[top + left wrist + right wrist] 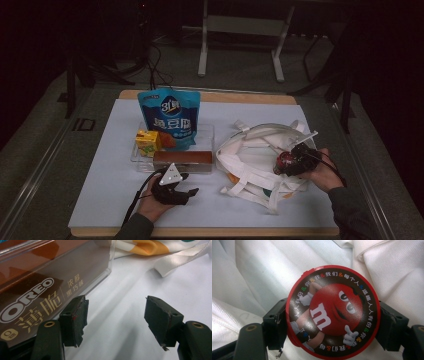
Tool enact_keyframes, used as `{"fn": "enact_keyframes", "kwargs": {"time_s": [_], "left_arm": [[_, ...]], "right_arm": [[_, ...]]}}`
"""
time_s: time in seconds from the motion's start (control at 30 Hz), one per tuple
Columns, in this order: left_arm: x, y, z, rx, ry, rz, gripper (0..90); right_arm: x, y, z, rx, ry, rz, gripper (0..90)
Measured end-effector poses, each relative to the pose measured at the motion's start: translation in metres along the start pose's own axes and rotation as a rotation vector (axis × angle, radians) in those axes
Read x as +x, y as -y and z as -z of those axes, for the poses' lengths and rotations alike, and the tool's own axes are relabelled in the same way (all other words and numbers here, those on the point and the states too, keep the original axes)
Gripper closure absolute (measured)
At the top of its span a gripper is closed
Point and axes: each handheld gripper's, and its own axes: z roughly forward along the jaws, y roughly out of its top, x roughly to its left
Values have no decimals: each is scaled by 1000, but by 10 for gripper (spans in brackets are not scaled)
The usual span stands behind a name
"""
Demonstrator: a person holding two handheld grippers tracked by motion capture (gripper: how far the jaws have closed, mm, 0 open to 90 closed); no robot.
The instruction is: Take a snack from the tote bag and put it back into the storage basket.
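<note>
Right gripper [331, 326], clamped on the M&M tub [332, 311] over the white bag [255, 150] at 3 o'clock, should lower it squarely into the opening, while the left gripper [116, 320] waits open by the Oreo box [37, 297].

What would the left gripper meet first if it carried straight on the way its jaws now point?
Probably bare white tabletop: the left gripper is open, with nothing between its jaws. Farther along that line lies the white cloth bag. The Oreo box sits just beside one jaw and might be grazed; depth is hard to judge.
</note>
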Motion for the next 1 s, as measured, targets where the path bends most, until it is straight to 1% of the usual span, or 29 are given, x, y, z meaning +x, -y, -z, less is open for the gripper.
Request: {"fn": "enact_keyframes", "kwargs": {"time_s": [0.63,0.87,1.0], "left_arm": [[0,0,0,0,1,0,348],[0,0,0,0,0,0,348],[0,0,0,0,0,-1,348]], "right_arm": [[-1,1,0,-30,-15,-24,253],[-1,-1,0,-28,-26,-27,253],[1,-2,1,-31,-25,-16,253]]}}
